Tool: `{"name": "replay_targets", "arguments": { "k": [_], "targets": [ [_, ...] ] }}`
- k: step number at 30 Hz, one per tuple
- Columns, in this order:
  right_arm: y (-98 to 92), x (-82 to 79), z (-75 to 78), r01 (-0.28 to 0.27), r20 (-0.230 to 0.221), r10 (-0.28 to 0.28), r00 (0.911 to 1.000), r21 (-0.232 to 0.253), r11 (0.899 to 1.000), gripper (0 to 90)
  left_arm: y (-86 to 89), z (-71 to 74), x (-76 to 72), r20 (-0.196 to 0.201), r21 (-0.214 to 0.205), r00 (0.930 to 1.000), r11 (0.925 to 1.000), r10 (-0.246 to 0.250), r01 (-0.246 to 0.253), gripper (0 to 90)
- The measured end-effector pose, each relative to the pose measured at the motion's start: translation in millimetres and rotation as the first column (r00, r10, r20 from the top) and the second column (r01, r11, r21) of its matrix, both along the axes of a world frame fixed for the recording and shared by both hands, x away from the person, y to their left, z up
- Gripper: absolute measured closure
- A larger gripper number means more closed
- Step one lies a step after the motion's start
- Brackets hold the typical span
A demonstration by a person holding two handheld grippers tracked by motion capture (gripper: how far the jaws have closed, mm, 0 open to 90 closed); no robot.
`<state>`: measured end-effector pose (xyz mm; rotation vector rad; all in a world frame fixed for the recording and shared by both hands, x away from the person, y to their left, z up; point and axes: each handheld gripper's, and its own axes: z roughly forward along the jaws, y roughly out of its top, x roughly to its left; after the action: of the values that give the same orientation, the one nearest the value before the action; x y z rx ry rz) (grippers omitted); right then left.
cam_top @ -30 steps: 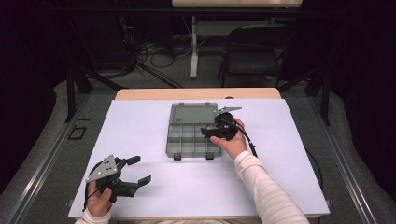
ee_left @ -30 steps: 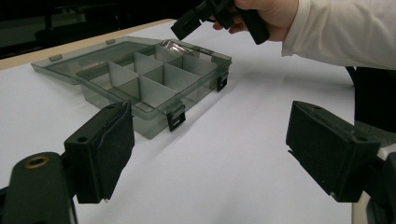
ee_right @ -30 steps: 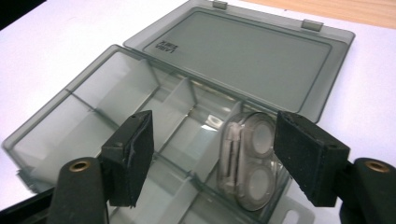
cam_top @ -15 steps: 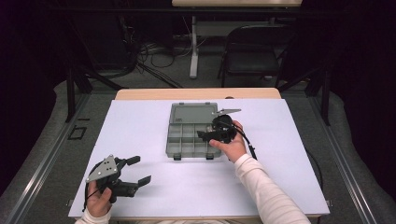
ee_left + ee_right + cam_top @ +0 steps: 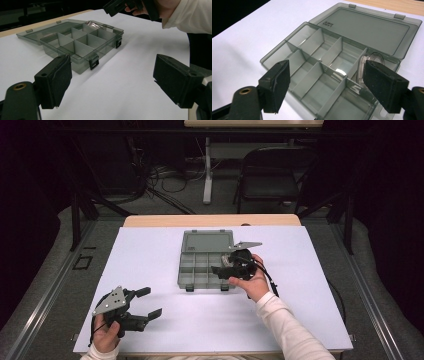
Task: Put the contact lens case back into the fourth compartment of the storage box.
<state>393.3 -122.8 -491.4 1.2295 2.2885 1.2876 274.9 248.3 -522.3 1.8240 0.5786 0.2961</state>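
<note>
Was a smoky translucent grey, the compartment box (image 5: 206, 262), lid and dividers alike, with darker grey latches (image 5: 94, 62) on its front edge. Lay on a plain white sheet (image 5: 165, 320), edged at the far side by a pale wooden tabletop (image 5: 165, 220). Were matt black, the left gripper (image 5: 146, 302) and the right gripper (image 5: 218, 269), each topped by a grey plate, beside a white sleeve (image 5: 285, 327).

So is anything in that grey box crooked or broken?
One thing stands out: in the open organizer box, a clear roll, maybe tape, leans tilted against a divider in a far compartment. The dividers look straight, the lid lies flat behind, and nothing looks spilled. The right gripper, jaws just opening, holds nothing.
</note>
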Motion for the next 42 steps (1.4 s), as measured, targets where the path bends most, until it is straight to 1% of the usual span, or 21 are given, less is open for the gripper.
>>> {"name": "replay_targets", "arguments": {
  "k": [3,4,5,7,9,10,15,19,24,26,27,29,30,32,33,35,37,38,39,42],
  "targets": [
    [-0.1,-5.6,1.3,-0.007,0.01,0.007,0.9999,-0.004,1.0,20.0,0.1,0.0,0.0,0.0,0.0,1.0,1.0,0.001,-0.001,16.0],
    [-0.8,-11.3,2.6,-0.011,0.019,0.011,0.9998,-0.007,1.0,19.8,0.1,0.0,0.0,0.0,0.0,1.0,1.0,0.001,-0.001,15.9],
    [-0.8,-11.3,2.6,-0.011,0.019,0.011,0.9998,-0.007,1.0,19.8,0.1,0.0,0.0,0.0,0.0,1.0,1.0,0.001,-0.001,16.0],
    [-2.2,-17.9,4.8,-0.014,0.028,0.014,0.9995,-0.011,1.0,19.6,-0.1,0.0,-0.1,0.001,0.0,1.0,1.0,0.0,0.0,16.0],
    [-2.9,-20.1,5.4,-0.017,0.035,0.017,0.9992,-0.012,1.0,19.5,-0.1,0.0,-0.1,0.001,0.001,1.0,1.0,0.0,0.0,16.0],
    [-4.6,-25.9,7.2,-0.021,0.037,0.021,0.9991,-0.008,1.0,19.3,0.0,0.1,-0.2,0.003,0.0,1.0,1.0,0.0,0.0,16.0],
    [-9.8,-38.8,8.4,-0.023,0.062,0.024,0.9978,-0.017,1.0,18.3,0.5,0.3,-0.5,0.003,0.006,1.0,1.0,0.002,-0.002,16.0],
    [-16.2,-49.3,8.7,-0.023,0.076,0.024,0.9968,-0.02,1.0,17.7,0.6,0.1,-0.7,0.004,-0.001,1.0,1.0,0.001,-0.001,16.0],
    [-26.2,-60.9,7.2,-0.005,0.086,0.006,0.9963,-0.015,1.0,17.5,0.8,0.3,-0.9,0.004,0.0,1.0,1.0,0.0,0.0,16.0],
    [-31.0,-65.5,6.5,-0.003,0.094,0.005,0.9955,-0.022,1.0,17.4,0.8,0.3,-1.0,0.004,-0.001,1.0,1.0,0.001,-0.001,16.0],
    [-33.4,-68.1,6.0,0.002,0.1,0.0,0.995,-0.019,1.0,17.2,0.9,0.3,-0.9,0.004,0.0,1.0,1.0,0.001,-0.001,16.0],
    [-38.7,-73.1,5.3,0.008,0.1,-0.006,0.995,-0.017,1.0,17.1,0.7,0.1,-0.8,0.005,0.0,1.0,1.0,0.003,-0.003,16.0],
    [-38.7,-73.1,5.3,0.008,0.1,-0.006,0.995,-0.017,1.0,17.1,0.7,0.1,-0.8,0.005,0.0,1.0,1.0,0.003,-0.003,16.0],
    [-44.1,-77.6,4.4,0.016,0.1,-0.015,0.9949,-0.004,1.0,17.1,0.5,0.2,-0.8,0.005,0.001,1.0,1.0,0.003,-0.003,15.9],
    [-49.8,-81.7,3.0,0.024,0.104,-0.024,0.9942,0.006,1.0,17.0,0.3,0.2,-0.8,0.005,0.001,1.0,1.0,0.003,-0.003,16.0],
    [-51.8,-83.1,2.8,0.03,0.103,-0.03,0.9943,0.008,1.0,17.0,0.3,0.4,-0.9,0.005,0.004,1.0,1.0,0.005,-0.005,15.9],
    [-56.6,-86.2,2.0,0.039,0.107,-0.041,0.9934,0.019,0.999,17.0,0.4,0.5,-0.9,0.005,0.004,1.0,1.0,0.003,-0.003,16.0],
    [-61.5,-89.7,1.4,0.055,0.106,-0.057,0.9927,0.025,0.998,17.0,0.2,0.5,-0.9,0.006,0.004,1.0,1.0,0.005,-0.005,16.0],
    [-61.5,-89.7,1.4,0.055,0.106,-0.057,0.9927,0.025,0.998,17.0,0.2,0.5,-0.9,0.005,0.004,1.0,1.0,0.005,-0.005,16.0],
    [-70.2,-95.1,1.3,0.073,0.109,-0.076,0.9911,0.034,0.997,17.0,0.4,0.3,-0.7,0.006,-0.001,1.0,1.0,0.003,-0.003,16.0]
  ]
}}
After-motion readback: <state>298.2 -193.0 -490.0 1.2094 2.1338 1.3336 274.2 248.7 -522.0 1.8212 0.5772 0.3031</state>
